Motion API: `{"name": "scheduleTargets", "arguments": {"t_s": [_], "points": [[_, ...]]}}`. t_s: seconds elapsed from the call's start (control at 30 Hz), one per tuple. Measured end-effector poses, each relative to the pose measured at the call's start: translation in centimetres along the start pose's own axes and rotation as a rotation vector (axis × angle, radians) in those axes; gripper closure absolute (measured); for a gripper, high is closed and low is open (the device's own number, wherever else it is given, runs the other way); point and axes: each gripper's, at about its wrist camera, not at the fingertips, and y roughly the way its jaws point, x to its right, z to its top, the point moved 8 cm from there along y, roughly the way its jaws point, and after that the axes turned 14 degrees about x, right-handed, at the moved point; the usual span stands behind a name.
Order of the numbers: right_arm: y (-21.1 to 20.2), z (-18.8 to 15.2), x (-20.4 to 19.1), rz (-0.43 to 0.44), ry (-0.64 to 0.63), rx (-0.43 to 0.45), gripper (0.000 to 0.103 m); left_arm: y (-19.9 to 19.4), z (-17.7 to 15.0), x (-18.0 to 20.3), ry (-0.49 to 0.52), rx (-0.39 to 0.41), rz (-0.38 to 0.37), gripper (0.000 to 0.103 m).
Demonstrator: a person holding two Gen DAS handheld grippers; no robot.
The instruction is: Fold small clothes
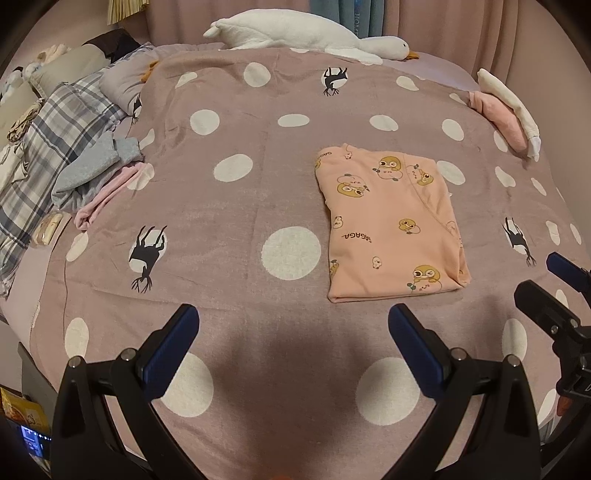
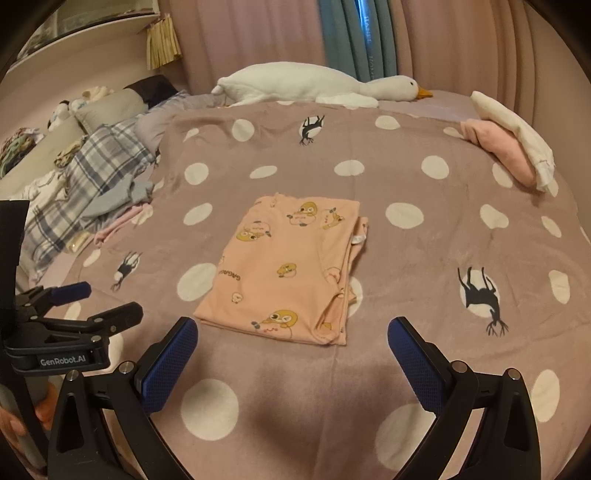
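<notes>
Bed (image 1: pixel 240 206) under a mauve polka-dot blanket with black deer prints, filling both views. Along the top edge, a white plush goose (image 1: pixel 295 33), head toward the upper right. Upper left of the frame: a heap of unfolded clothes (image 1: pixel 74 162), with plaid cloth, a grey piece and a pale pink piece. Upper right: a small stack of folded clothes (image 1: pixel 509 110), pink below, cream on top.

Right of centre in the left wrist view, lying flat on the blanket: a peach cartoon-print garment (image 1: pixel 391 225), already folded to a neat rectangle, layered edges along its right side. Long axis running away from the cameras, near short edge toward both sets of tongs.

Left tongs (image 1: pixel 293 332) spread wide, holding nothing, hovering short of the garment, which lies ahead and to the right of them. Right tongs (image 2: pixel 293 339) likewise wide and empty, with the garment straight ahead and slightly left, near edge just beyond the fingertips. Right hand judged the nearer and better lined up.

Fold apparently finished or nearly so. Likely next: carrying the bundle to the stack at upper right, or one more fold across the long axis. Risk of the loose right-hand layers slipping apart on lifting.
</notes>
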Motion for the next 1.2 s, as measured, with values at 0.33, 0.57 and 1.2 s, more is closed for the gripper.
{"name": "scheduleTargets", "arguments": {"t_s": [0.33, 0.57, 1.2], "points": [[0.5, 0.1, -0.3, 0.011, -0.001, -0.007, 0.001, -0.2, 0.3, -0.1, 0.005, 0.012, -0.002, 0.000], [0.5, 0.2, -0.4, 0.015, 0.001, -0.005, 0.001, -0.5, 0.4, 0.1, 0.008, 0.020, -0.005, 0.000], [0.3, 0.2, -0.6, 0.017, -0.002, -0.001, 0.001, -1.1, 0.6, 0.6, 0.017, 0.031, -0.009, 0.000]]}}
